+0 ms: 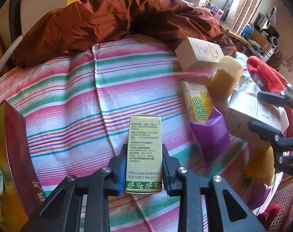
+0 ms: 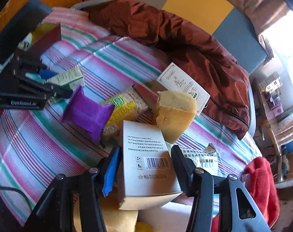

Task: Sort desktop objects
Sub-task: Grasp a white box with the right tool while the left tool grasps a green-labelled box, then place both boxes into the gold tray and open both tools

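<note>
My left gripper (image 1: 144,154) is shut on a small green-and-cream carton (image 1: 144,150) held above the striped cloth (image 1: 69,100); both also show in the right wrist view (image 2: 69,79). My right gripper (image 2: 146,162) is shut on a white barcode box (image 2: 146,162), also seen in the left wrist view (image 1: 252,112). A pile lies between them: a purple packet (image 2: 86,114), a yellow cracker pack (image 2: 125,106), a yellow sponge (image 2: 175,112) and a cream box (image 2: 183,85).
A rust-brown jacket (image 1: 107,23) lies across the far side of the cloth. A dark red box (image 1: 17,148) stands at the left. A red cloth (image 2: 260,183) and a printed sachet (image 2: 202,158) lie at the right. Yellow sponges (image 2: 115,216) sit under my right gripper.
</note>
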